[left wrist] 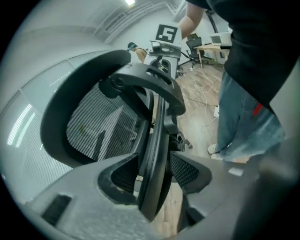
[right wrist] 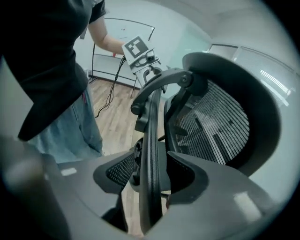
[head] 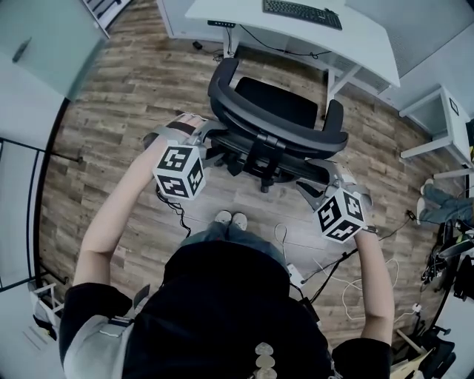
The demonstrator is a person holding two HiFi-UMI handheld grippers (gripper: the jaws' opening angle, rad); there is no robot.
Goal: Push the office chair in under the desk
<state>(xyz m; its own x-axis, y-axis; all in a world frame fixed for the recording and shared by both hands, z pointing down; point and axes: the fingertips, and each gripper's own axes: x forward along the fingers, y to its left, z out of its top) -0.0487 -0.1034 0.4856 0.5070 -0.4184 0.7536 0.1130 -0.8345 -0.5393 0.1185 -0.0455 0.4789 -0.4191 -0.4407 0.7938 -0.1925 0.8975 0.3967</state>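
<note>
A black office chair (head: 275, 104) stands on the wood floor, pulled out from the white desk (head: 296, 37), its seat facing the desk and its curved back towards me. My left gripper (head: 209, 139) reaches down onto the left end of the back's top rim (head: 274, 135), and my right gripper (head: 320, 176) onto the right end. In the left gripper view the dark rim edge (left wrist: 157, 154) runs between the spread jaws of the left gripper (left wrist: 152, 187), beside the mesh back (left wrist: 103, 126). The right gripper (right wrist: 150, 187) straddles the rim (right wrist: 151, 140) the same way. Both stand open around it.
A keyboard (head: 302, 13) lies on the desk. A white side table (head: 437, 118) stands at the right. Loose cables (head: 329, 270) trail over the floor by my right side. A metal rack (head: 22, 215) lines the left wall. My shoes (head: 231, 219) are just behind the chair base.
</note>
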